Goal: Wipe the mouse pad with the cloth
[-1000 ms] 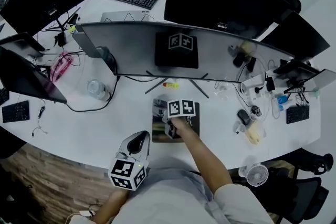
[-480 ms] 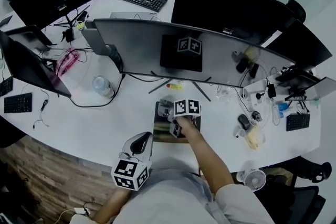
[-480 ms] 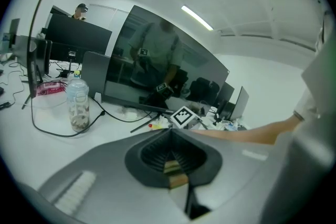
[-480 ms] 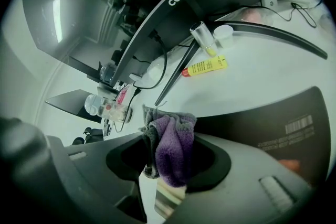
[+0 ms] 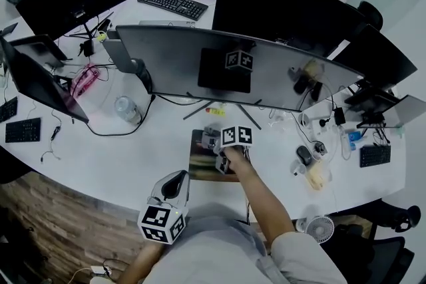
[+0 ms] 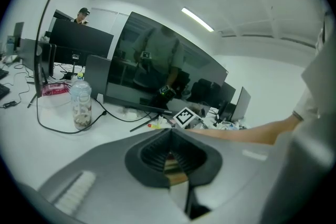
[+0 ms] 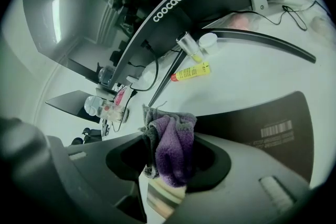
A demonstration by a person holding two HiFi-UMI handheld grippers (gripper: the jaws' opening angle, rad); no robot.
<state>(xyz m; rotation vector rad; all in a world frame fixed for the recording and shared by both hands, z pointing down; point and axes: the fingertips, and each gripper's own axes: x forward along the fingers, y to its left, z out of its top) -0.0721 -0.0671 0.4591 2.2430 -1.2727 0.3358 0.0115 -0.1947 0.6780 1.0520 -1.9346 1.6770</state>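
- The right gripper [image 7: 168, 165] has its fingers pinched tight on a bunched purple-and-grey cloth [image 7: 170, 147]. The cloth's length runs along the fingers, and its frayed grey end pokes out past the tips.
- A dark rectangular mouse pad [image 7: 262, 123] lies on the white desk [image 5: 133, 156], just beneath and beside those fingers.
- Ahead of the fingertips a small yellow tube [image 7: 191, 72] lies on its side.
- The left gripper [image 6: 170, 165] hangs at the desk's near edge, its fingers closed together with nothing between them.

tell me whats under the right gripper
The dark mouse pad lies under the right gripper, which is shut on a purple-grey cloth. The gripper covers the pad's middle, so whether cloth touches pad cannot be seen.
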